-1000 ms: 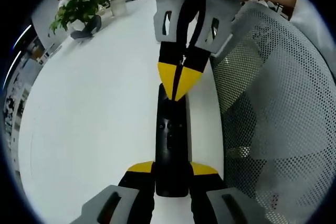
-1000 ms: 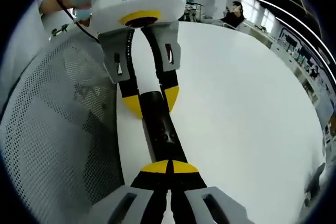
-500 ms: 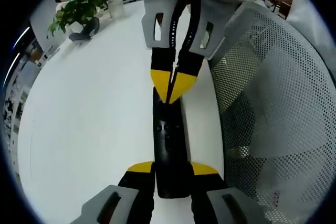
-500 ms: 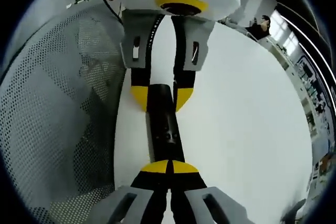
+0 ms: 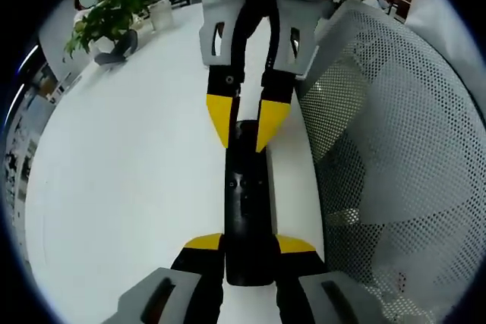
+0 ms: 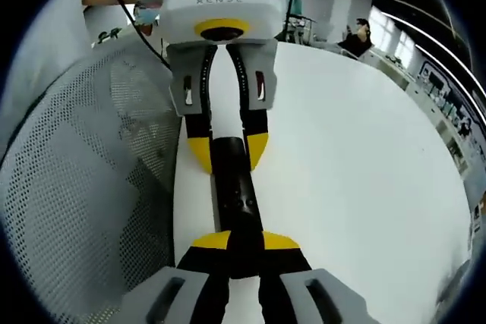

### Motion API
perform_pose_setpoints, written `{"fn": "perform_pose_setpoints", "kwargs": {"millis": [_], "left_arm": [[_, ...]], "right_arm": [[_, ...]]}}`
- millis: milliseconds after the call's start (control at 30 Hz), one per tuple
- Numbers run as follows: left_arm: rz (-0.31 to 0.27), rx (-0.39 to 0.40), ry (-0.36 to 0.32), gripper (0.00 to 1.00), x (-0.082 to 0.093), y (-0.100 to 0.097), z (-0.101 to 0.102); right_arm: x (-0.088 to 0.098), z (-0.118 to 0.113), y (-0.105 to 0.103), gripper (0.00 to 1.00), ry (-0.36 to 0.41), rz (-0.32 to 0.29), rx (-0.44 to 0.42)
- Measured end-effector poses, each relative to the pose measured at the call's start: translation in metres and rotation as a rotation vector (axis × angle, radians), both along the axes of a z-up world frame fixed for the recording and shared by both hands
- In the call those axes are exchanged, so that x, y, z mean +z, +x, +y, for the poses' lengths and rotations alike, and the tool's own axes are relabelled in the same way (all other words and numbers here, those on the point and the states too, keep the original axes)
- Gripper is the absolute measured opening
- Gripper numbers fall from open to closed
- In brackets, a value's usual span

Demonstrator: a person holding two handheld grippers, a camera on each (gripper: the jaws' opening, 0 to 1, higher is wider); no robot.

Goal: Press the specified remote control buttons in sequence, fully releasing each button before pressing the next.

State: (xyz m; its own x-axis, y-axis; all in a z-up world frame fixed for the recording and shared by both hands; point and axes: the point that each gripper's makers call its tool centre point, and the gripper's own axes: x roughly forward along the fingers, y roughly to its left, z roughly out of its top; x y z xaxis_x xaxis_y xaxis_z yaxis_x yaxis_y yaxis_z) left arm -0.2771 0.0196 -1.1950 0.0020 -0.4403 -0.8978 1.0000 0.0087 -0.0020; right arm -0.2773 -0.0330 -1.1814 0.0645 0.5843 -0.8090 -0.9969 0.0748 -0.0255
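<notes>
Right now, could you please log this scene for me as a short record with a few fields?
Surface: white table
Target object: black remote control, lying lengthwise between the two grippers
Left gripper: jaws clamped on one end of the remote
Right gripper: jaws parted, straddling the other end of the remote; contact cannot be told
Remote buttons: small cluster visible mid-body, uncovered
Beside the table: white mesh chair back
Background: potted plant at the far table edge; a seated person in the distance
</notes>
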Motion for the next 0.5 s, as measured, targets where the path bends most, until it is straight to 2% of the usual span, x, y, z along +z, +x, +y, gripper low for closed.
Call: {"fn": "perform_pose_setpoints", "kwargs": {"millis": [267,400,433,500], "left_arm": [[0.001,0.001,-0.016,0.22,-0.0003,-0.0001,-0.0001],[0.004,0.006,-0.025,0.22,-0.0005,0.0003,0.0000],[0.004,0.008,-0.027,0.22,-0.0008,0.0005,0.0000],[0.006,0.010,-0.029,0.22,-0.0011,0.0007,0.0000]], "right_arm": [[-0.0017,0.0010,0.0007,0.09,-0.046,0.025,0.060],[-0.0034,0.0010,-0.0002,0.09,-0.136,0.031,0.158],[-0.0039,0.0012,-0.0003,0.09,-0.162,0.058,0.158],[-0.0049,0.0014,0.0001,0.08,-0.217,0.074,0.203]]}}
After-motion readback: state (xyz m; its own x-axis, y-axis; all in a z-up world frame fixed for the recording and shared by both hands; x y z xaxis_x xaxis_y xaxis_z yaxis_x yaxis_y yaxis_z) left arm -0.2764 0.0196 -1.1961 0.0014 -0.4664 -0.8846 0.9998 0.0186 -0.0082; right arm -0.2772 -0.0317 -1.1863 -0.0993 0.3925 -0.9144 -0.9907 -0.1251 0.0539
